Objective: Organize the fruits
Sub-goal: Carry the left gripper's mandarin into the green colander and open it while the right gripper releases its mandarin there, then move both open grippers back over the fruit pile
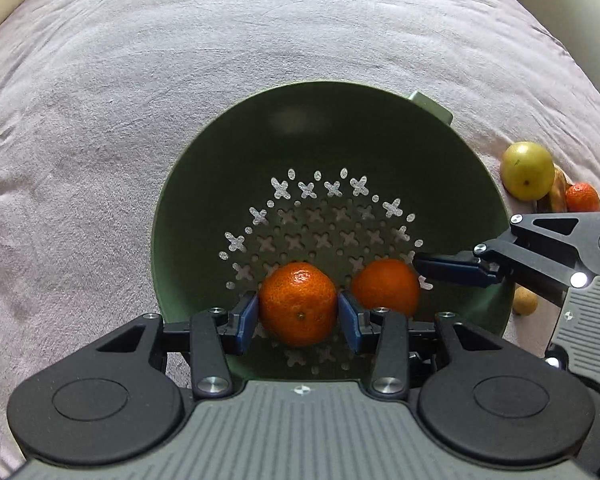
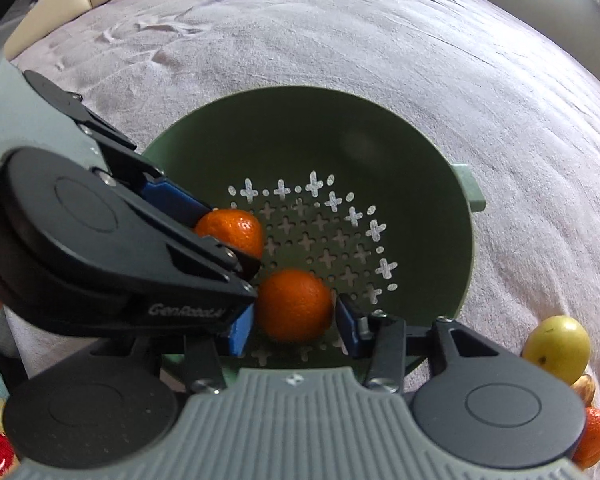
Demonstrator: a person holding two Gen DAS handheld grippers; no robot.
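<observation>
Green colander (image 1: 228, 152) on pale blanket (image 1: 100, 80); left gripper (image 1: 298, 312), right gripper (image 2: 294, 316) — each clamping its own mandarin (image 1: 298, 304)

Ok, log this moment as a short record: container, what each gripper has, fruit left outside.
surface: grey-pink cloth
container: green colander, perforated base, on the cloth
left gripper: closed on a mandarin inside the colander
right gripper: closed on a second mandarin inside the colander
mandarins: side by side, low over the colander's base
fruit outside: yellow-green apple, another mandarin and a brownish fruit between them, to the colander's right
</observation>
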